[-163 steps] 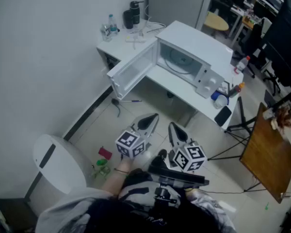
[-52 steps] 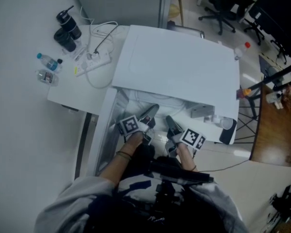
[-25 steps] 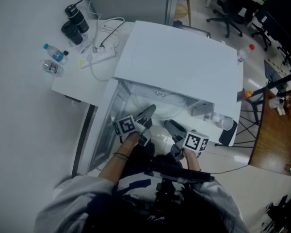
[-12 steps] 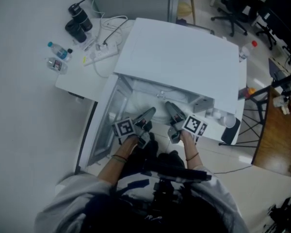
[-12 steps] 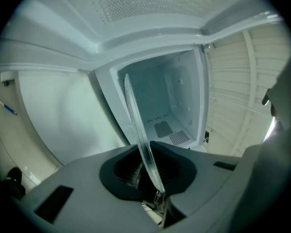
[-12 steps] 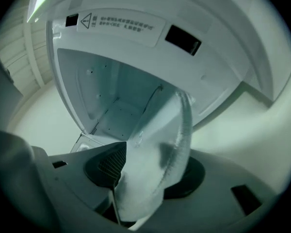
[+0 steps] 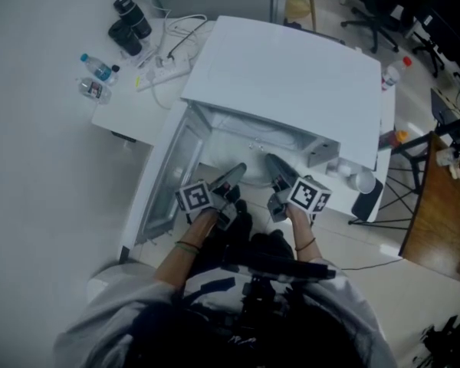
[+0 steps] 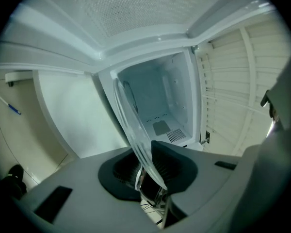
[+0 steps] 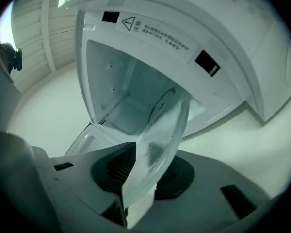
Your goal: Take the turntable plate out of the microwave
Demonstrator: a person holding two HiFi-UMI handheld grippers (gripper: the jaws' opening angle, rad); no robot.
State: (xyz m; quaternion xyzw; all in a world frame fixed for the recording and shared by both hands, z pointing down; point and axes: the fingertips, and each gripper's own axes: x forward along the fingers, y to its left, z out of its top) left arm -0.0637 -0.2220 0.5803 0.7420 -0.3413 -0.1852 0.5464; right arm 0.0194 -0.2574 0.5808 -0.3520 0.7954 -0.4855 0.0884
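Closure of the right gripper is the change. Its jaws stood wide half a second ago and have just been closing; they now pinch the rim of the glass turntable plate. The left gripper has just been opening its jaws slightly, yet the plate rim is still clamped between its pads. The plate extends forward from both pairs of jaws toward the open microwave, whose cavity floor beyond looks bare. Judgement: a two-point grip is established and the plate is off its seat. Withdrawal and set-down remain.
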